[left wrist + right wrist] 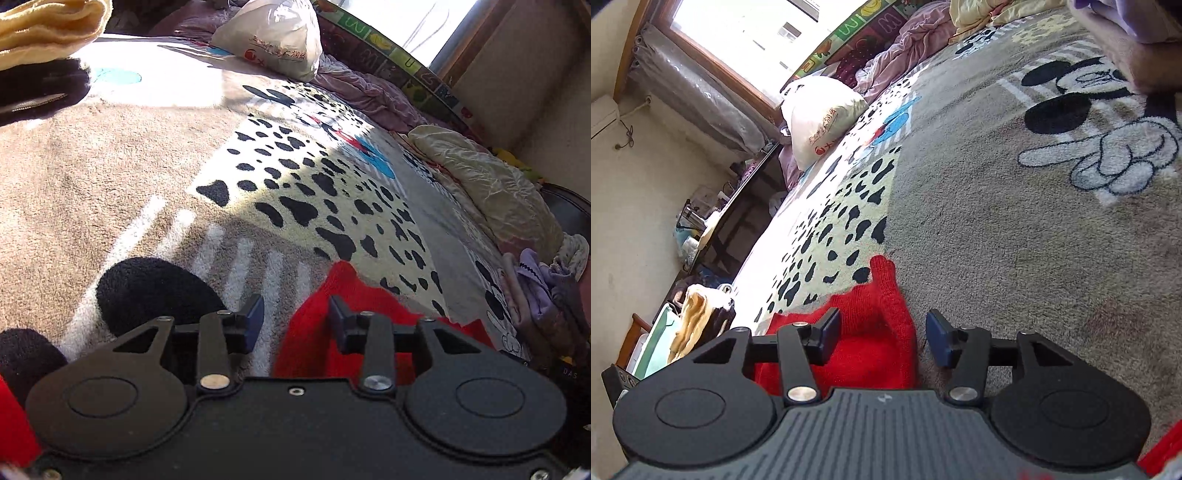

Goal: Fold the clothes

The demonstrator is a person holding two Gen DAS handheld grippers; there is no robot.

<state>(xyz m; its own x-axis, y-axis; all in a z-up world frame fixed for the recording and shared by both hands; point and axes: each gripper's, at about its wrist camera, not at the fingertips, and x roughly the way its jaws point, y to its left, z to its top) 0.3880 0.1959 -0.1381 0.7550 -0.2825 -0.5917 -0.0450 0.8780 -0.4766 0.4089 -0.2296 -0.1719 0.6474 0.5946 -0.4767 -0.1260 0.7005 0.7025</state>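
A red knit garment (332,317) lies on the fuzzy cartoon blanket (110,166) that covers the bed. In the left wrist view my left gripper (296,319) is open just above the garment's edge, its right finger over the red knit and its left finger over the blanket. In the right wrist view my right gripper (882,338) is open, with a raised fold of the red garment (879,332) between its fingers. Nothing is clamped in either one.
A folded yellow cloth on a dark garment (48,33) lies at the far left. A white plastic bag (273,37), crumpled pink bedding (369,92), a cream quilt (491,192) and purple clothes (543,295) lie along the far and right sides. A desk (738,206) stands beside the bed.
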